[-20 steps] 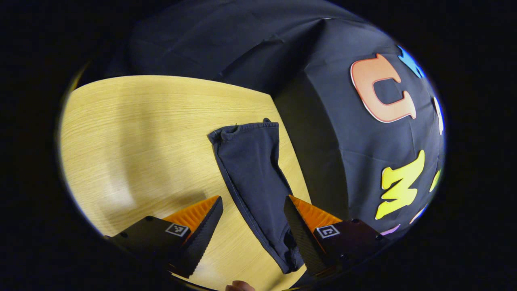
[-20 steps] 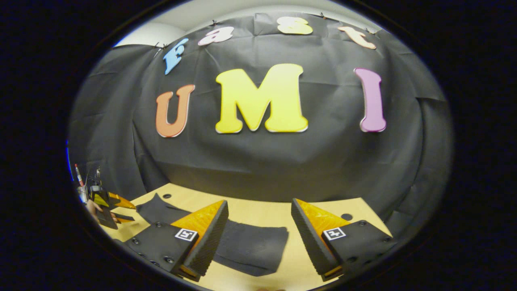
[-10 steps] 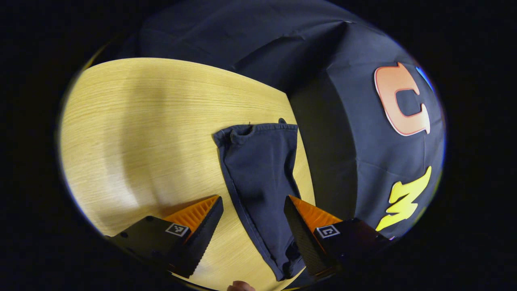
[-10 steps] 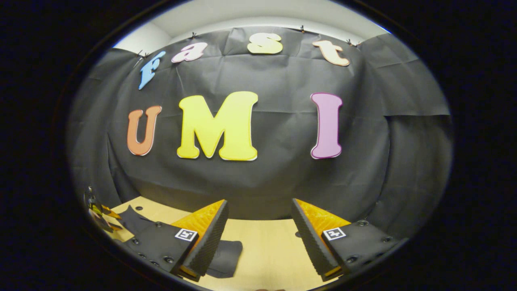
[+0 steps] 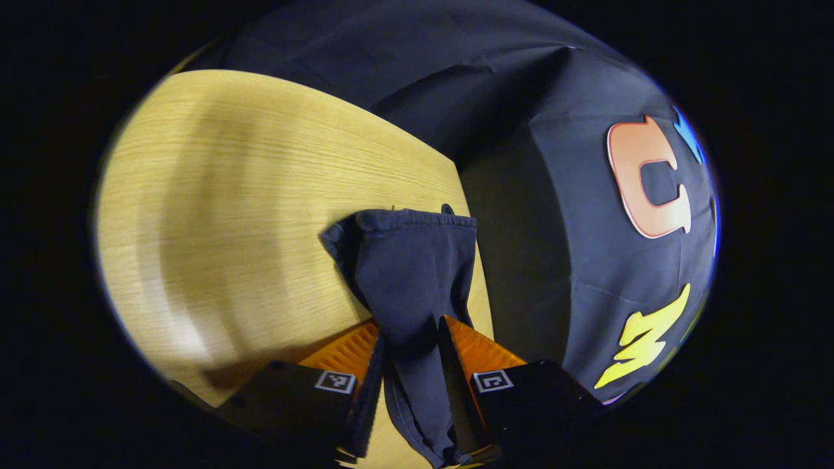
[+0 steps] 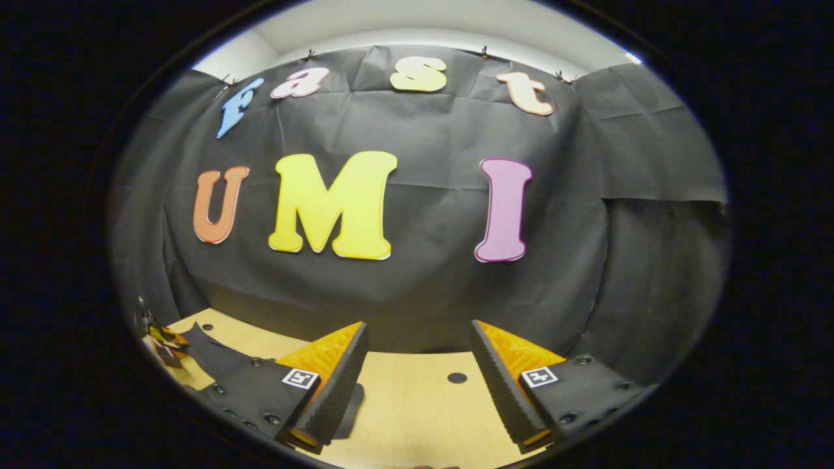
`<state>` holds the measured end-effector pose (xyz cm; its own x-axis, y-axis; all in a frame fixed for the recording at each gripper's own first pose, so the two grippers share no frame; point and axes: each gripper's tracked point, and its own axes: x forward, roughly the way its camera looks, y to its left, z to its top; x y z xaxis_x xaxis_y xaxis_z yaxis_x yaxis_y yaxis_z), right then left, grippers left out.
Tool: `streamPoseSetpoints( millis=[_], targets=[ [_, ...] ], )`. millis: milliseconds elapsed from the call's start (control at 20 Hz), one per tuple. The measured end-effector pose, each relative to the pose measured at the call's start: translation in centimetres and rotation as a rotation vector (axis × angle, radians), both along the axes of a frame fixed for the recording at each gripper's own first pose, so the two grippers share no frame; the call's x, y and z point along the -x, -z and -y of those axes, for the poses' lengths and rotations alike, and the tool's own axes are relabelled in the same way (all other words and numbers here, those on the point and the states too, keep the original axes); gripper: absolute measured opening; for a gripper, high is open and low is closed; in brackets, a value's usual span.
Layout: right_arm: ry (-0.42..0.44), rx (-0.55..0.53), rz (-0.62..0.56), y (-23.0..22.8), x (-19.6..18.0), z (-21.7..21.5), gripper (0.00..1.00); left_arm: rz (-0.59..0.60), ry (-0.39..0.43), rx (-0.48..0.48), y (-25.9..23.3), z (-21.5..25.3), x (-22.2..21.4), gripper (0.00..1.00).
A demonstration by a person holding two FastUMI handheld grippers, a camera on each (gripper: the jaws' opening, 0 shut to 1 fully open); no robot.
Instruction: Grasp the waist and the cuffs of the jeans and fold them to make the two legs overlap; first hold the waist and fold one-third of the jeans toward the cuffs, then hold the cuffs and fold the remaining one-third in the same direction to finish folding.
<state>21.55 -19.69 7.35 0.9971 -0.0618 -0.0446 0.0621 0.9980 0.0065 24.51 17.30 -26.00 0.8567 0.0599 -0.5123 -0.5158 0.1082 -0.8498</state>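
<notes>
Since half a second ago the left tool [image 5: 409, 355] has closed on the jeans [image 5: 410, 273] at the bench [image 5: 215, 215] edge, probably a leg; right tool [image 6: 417, 384] gapes empty. Next: fold legs together.

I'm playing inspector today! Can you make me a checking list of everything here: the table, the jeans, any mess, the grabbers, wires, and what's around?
Surface: wooden table, light grain, with a small round hole.
Job's things: dark jeans lying near the table's edge by the wall, one end bunched up between the left fingers.
Clutter: nothing seen.
Grippers: left gripper shut on the jeans; right gripper open, above bare table, holding nothing.
Cables: nothing seen.
Surroundings: black cloth wall behind the table; pale wall above the cloth.
</notes>
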Motion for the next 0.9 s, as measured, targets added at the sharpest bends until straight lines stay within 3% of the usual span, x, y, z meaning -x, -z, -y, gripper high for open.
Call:
streamPoseSetpoints(
  millis=[100,150,250,350,500,750,800,900],
  targets=[
    [0.010,0.008,0.002,-0.4,0.4,0.8,0.94,0.027,-0.043,0.046,0.2,-0.3,0.2,0.29],
    [0.017,0.005,0.002,-0.5,0.5,1.1,0.96,0.029,-0.031,0.012,0.3,-0.4,-0.3,0.16],
    [0.023,-0.007,0.001,-0.4,0.5,1.4,0.99,0.028,-0.018,-0.022,0.7,0.2,0.0,0.10],
    [0.019,0.004,-0.002,-0.2,1.0,1.5,0.97,0.024,-0.019,-0.039,0.4,-0.1,-0.1,0.04],
    [0.014,0.010,-0.006,-0.1,1.2,1.4,0.94,-0.018,0.012,-0.150,0.3,0.4,0.5,0.03],
    [0.009,0.004,-0.015,0.1,1.2,1.4,0.97,0.011,0.012,-0.225,-2.4,0.1,0.7,0.04],
    [0.007,-0.002,-0.017,0.1,1.2,1.4,0.94,0.017,0.015,-0.239,-3.1,0.2,0.6,0.03],
    [0.001,-0.009,-0.018,0.2,1.2,1.4,0.99,0.040,0.013,-0.259,-4.8,0.4,0.3,0.04]
  ],
)
